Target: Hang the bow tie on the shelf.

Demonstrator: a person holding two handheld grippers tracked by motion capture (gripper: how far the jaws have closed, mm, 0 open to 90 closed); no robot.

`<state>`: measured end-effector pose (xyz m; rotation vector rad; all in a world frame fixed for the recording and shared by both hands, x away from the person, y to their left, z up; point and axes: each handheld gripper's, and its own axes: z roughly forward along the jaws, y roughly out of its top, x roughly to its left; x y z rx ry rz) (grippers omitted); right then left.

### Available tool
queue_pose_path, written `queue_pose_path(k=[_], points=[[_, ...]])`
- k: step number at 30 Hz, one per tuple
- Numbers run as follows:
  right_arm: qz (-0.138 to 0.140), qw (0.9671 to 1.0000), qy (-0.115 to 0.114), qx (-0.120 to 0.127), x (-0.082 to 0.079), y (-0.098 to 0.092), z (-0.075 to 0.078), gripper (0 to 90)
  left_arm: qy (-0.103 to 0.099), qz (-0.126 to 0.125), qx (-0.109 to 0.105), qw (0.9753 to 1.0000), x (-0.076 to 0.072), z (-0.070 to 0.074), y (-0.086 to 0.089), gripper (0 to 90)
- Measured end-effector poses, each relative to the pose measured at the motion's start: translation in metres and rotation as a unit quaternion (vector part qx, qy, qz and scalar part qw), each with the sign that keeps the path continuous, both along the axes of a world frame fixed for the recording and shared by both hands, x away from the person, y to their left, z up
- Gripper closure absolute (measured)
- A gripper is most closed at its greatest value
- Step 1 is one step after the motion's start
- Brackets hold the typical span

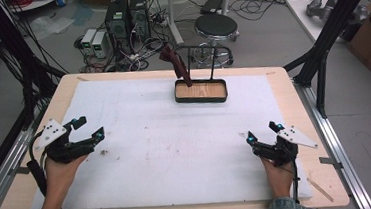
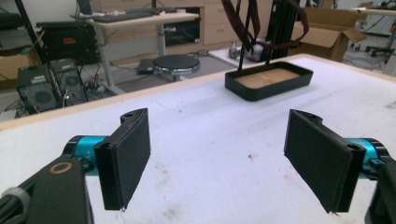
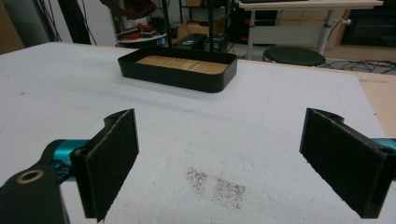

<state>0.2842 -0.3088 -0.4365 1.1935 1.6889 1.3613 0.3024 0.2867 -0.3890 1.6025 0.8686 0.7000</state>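
— Left claw (image 1: 89, 128): held low over the white mat (image 1: 166, 146) near the desk's (image 1: 281, 77) left edge, jaws spread wide apart, nothing between them. Seen the same way in the left gripper view (image 2: 217, 158), with both black pads (image 2: 128, 156) standing well clear of each other over bare mat.

— And the right claw (image 1: 262, 132)?

— Held near the right edge of the mat, gripped by a hand (image 1: 278, 175) coming in from the bottom. Jaws likewise wide apart and empty (confirmed in the right gripper view (image 3: 219, 163), with a patch of dark specks (image 3: 217, 184) on the mat between the pads).

— Where was the tray?

— Black tray (image 1: 200, 91) with a wooden floor, set at the far middle of the mat, well apart from both claws. Seen ahead and to the right in the left gripper view (image 2: 268, 80), ahead and slightly left in the right gripper view (image 3: 177, 67).

— Anything on it?

— Thin black stand (image 1: 205, 58) rising from the tray's far side, with a dark red strap (image 1: 176, 62) hanging from it down toward the tray's left end (whether touching the wooden floor, impossible to tell). Strap loops also visible at the top of the left gripper view (image 2: 247, 23).

— Beyond the desk?

— Round black stool (image 1: 216, 27) on the floor just behind, computer towers (image 1: 126, 19) to its left.
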Motion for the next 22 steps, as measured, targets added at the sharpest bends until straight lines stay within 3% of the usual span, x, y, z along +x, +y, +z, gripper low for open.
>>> queue_pose_path(k=[9, 22], points=[[0.001, 1.0, 0.0, -0.001, 0.0, 0.0, 0.0, 10.8, 0.025, 0.001, 0.018, 0.9995, 0.001, -0.017, -0.001, 22.6], [0.0, 1.0, -0.001, -0.003, 0.0, 0.0, 0.0, 10.8, 0.039, -0.004, 0.025, 0.9989, 0.004, -0.023, -0.003, 22.0]])
